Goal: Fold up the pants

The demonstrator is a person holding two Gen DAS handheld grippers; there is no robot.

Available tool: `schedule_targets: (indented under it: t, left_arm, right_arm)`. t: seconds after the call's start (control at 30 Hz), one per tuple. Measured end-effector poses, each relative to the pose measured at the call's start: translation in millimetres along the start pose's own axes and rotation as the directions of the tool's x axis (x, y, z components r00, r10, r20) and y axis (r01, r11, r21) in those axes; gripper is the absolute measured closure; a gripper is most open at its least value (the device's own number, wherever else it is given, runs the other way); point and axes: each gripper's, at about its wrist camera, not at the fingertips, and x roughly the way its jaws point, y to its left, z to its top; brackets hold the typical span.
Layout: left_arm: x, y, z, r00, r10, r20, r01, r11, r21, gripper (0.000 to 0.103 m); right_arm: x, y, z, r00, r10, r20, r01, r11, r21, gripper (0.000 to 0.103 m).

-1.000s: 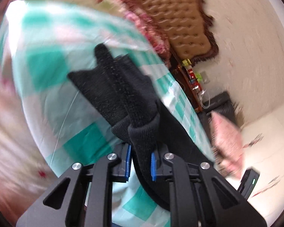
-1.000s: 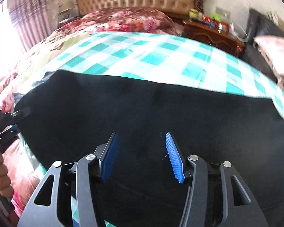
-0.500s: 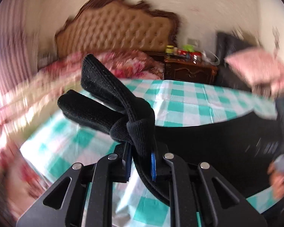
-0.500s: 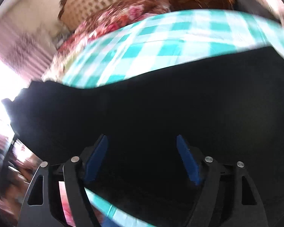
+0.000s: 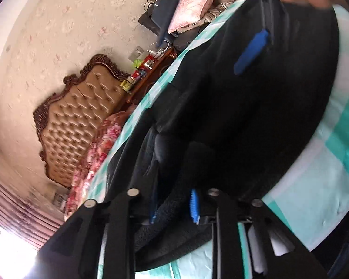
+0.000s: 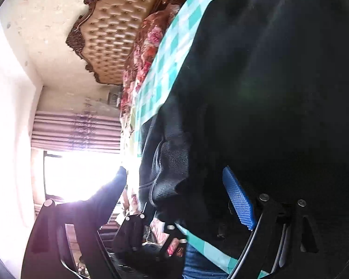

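Your left gripper (image 5: 173, 205), jaws clamped on a bunched end of the black pants (image 5: 256, 121), has swung from raised to low over the checked bedsheet (image 5: 325, 181). Right gripper (image 6: 174, 197) gapes wide, seemingly empty. Fold appears laid over; release looks next.

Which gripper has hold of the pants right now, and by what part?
The left gripper clamps a bunched edge of the black pants; the right gripper is open, holding nothing.
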Motion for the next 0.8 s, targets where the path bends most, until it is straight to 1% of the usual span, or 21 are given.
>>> schedule_targets:
  t: [0.07,0.1,0.17,0.2,0.23,0.27,0.33,0.43,0.53,0.57,0.6,0.63,0.67,0.7,0.73,0.77,0.8]
  left_arm:
    - [4.8,0.0,3.7,0.999,0.033,-0.005,-0.033,0.999,0.023,0.048]
    - [7.4,1.8,5.7,0.999,0.046,-0.004,-0.045,0.998,0.037,0.044]
    - [17.4,2.2,14.3,0.999,0.04,-0.011,-0.039,0.997,0.061,0.044]
    - [21.2,2.1,16.6,0.999,0.031,-0.011,-0.031,0.997,0.068,0.055]
    - [25.2,2.1,17.2,1.0,0.007,-0.012,-0.006,0.997,0.074,0.071]
    - [28.6,1.1,21.0,1.0,0.002,-0.011,-0.001,0.997,0.078,0.075]
    - [22.4,11.1,20.2,1.0,0.017,0.026,-0.018,0.999,0.043,0.078]
    - [20.3,24.4,20.1,0.999,0.004,0.042,-0.004,1.0,0.005,0.078]
    - [19.6,34.2,22.4,0.997,-0.058,0.044,0.059,0.997,-0.04,0.078]
    - [17.8,35.6,22.0,0.996,-0.074,0.05,0.076,0.996,-0.042,0.078]
    - [18.9,37.4,22.7,0.994,-0.095,0.051,0.098,0.994,-0.048,0.078]
    - [19.0,39.6,21.2,0.992,-0.121,0.047,0.123,0.991,-0.06,0.078]
    - [23.1,45.6,22.0,0.986,-0.164,0.032,0.166,0.982,-0.091,0.078]
    - [26.2,49.5,22.0,0.978,-0.206,0.017,0.206,0.97,-0.126,0.078]
    - [30.3,56.3,22.0,0.968,-0.252,0.002,0.249,0.955,-0.163,0.078]
    - [34.7,63.4,23.2,0.957,-0.291,-0.012,0.283,0.939,-0.194,0.077]
    - [37.1,67.6,25.4,0.951,-0.308,-0.022,0.297,0.933,-0.205,0.077]
  right_arm:
    - [7.1,4.2,2.8,1.0,-0.022,-0.019,0.021,1.0,-0.019,0.02]
    - [8.2,3.7,7.8,0.999,-0.029,-0.032,0.029,0.999,-0.018,0.019]
    - [15.2,7.3,11.9,0.998,-0.048,-0.052,0.047,0.999,-0.018,0.019]
    - [21.5,11.3,19.0,0.996,-0.062,-0.066,0.06,0.998,-0.024,0.019]
    - [25.7,14.5,21.3,0.994,-0.078,-0.078,0.075,0.997,-0.032,0.019]
    - [29.8,16.1,23.4,0.992,-0.091,-0.087,0.088,0.996,-0.035,0.019]
    - [36.7,15.7,29.5,0.984,-0.132,-0.121,0.128,0.991,-0.039,0.019]
    - [52.7,24.9,36.9,0.969,-0.179,-0.173,0.171,0.983,-0.063,0.019]
    - [68.7,38.9,49.1,0.952,-0.234,-0.196,0.215,0.97,-0.115,0.02]
    - [73.0,43.6,52.3,0.948,-0.252,-0.196,0.23,0.965,-0.13,0.024]
    - [78.3,50.1,54.4,0.937,-0.293,-0.189,0.263,0.95,-0.169,0.045]
    - [83.5,56.6,57.5,0.921,-0.35,-0.171,0.311,0.925,-0.216,0.056]
    - [84.4,59.8,58.4,0.915,-0.373,-0.157,0.33,0.912,-0.242,0.071]
    - [84.2,61.6,58.7,0.913,-0.379,-0.152,0.334,0.907,-0.258,0.079]
    - [82.7,62.8,58.2,0.912,-0.383,-0.146,0.336,0.903,-0.268,0.083]
    - [80.5,62.7,56.9,0.912,-0.384,-0.141,0.337,0.901,-0.272,0.084]
    - [79.9,62.8,55.9,0.912,-0.386,-0.137,0.339,0.9,-0.274,0.085]
